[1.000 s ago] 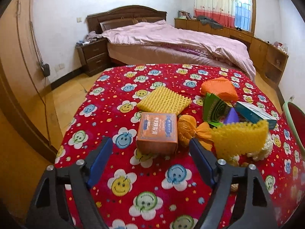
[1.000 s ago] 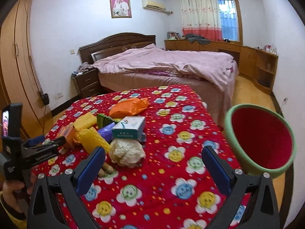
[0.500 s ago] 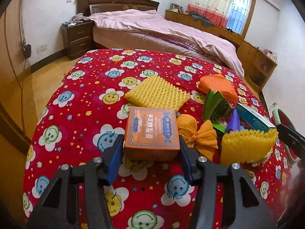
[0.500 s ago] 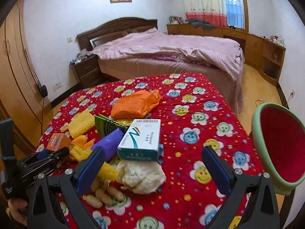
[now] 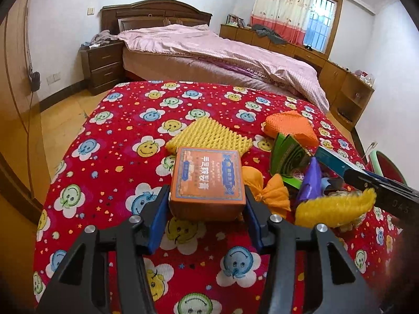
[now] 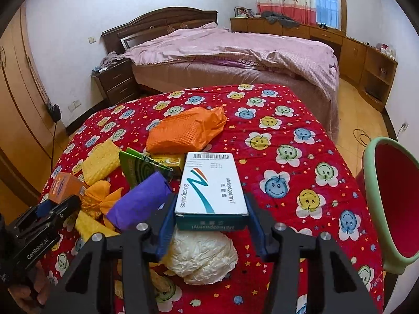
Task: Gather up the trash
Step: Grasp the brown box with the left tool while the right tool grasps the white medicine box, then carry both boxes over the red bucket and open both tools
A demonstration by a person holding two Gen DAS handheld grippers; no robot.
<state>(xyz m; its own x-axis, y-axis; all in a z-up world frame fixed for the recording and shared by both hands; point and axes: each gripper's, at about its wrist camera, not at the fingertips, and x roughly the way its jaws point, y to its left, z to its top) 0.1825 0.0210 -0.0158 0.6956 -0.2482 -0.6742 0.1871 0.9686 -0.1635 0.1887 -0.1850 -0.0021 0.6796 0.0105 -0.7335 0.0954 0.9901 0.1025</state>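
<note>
Left wrist view: left tongs (image 5: pixel 207 210) just closed, clamped on orange box (image 5: pixel 208 180), lifted or resting on red-clothed bench (image 5: pixel 110 162) cannot tell, beside yellow foam (image 5: pixel 209 136).

Right wrist view: right tongs (image 6: pixel 209 218) just closed, clamped on white medicine box (image 6: pixel 210 185) above crumpled white paper (image 6: pixel 203 256); green-rimmed red bin (image 6: pixel 371 183) at right.

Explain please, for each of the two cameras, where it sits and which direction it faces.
Left wrist: on the left gripper, facing down over the orange box between its blue pads; the right gripper shows at right.
Right wrist: on the right gripper, facing the white medicine box it clamps; a hand shows lower left.
Shared: red tablecloth, both boxes, bed.
</note>
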